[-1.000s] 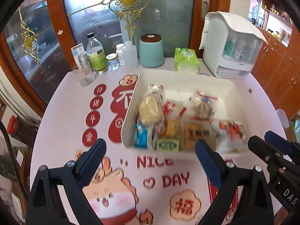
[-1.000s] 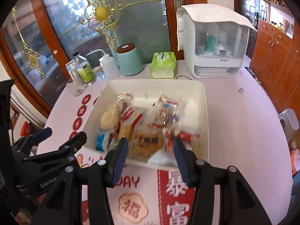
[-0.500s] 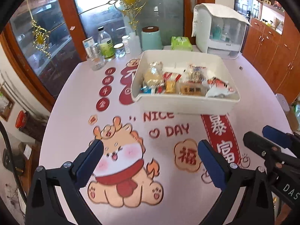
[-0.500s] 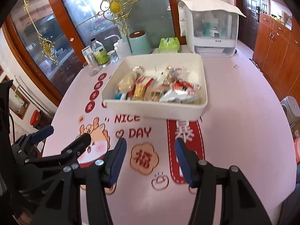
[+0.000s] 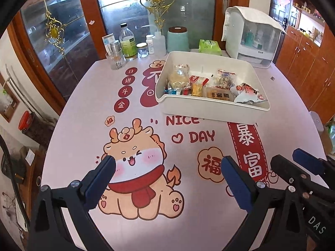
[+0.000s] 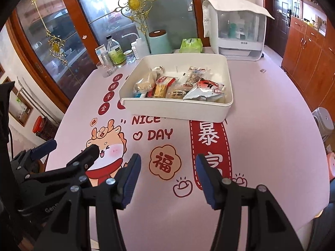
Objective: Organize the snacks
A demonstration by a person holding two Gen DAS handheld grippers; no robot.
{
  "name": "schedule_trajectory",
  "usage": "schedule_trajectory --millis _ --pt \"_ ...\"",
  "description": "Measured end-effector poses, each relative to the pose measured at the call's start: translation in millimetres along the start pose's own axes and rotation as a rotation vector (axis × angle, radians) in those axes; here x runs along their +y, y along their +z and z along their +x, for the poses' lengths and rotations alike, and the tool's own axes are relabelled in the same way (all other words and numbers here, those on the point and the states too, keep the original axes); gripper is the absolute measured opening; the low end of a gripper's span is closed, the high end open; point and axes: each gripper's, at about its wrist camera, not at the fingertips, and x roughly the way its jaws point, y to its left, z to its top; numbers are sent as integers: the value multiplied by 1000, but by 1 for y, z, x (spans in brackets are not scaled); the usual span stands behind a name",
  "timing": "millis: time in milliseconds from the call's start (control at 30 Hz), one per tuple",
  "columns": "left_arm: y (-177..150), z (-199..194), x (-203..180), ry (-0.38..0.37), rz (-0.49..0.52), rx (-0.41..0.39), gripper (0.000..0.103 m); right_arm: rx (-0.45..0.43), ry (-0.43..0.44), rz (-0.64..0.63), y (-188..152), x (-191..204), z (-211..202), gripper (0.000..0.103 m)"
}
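A white rectangular tray [image 5: 211, 108] [image 6: 178, 109] stands on the pink printed tablecloth at mid table and holds several wrapped snacks [image 5: 219, 93] [image 6: 201, 90], piled along its near side. My left gripper [image 5: 167, 177] is open and empty, low over the cartoon dragon print, well short of the tray. My right gripper [image 6: 167, 175] is open and empty, near the table's front edge. Each gripper shows at the edge of the other's view: the right one [image 5: 301, 165] and the left one [image 6: 69, 150].
At the back stand a glass [image 5: 115, 59], bottles and jars [image 5: 128, 41], a teal canister [image 5: 178, 39], a green tissue pack [image 5: 209, 46] and a white cabinet with a clear door [image 5: 253, 39]. Wooden glass doors lie behind the table, brown cupboards at right.
Both grippers have pulled back from the tray toward the table's front edge. The tray now looks farther off. Both stay open and empty.
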Motion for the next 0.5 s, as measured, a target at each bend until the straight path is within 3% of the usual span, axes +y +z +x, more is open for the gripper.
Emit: schedule_trajectory --millis 500 --pt "-7 -2 5 -12 -21 13 100 0 8 3 -3 5 -3 55"
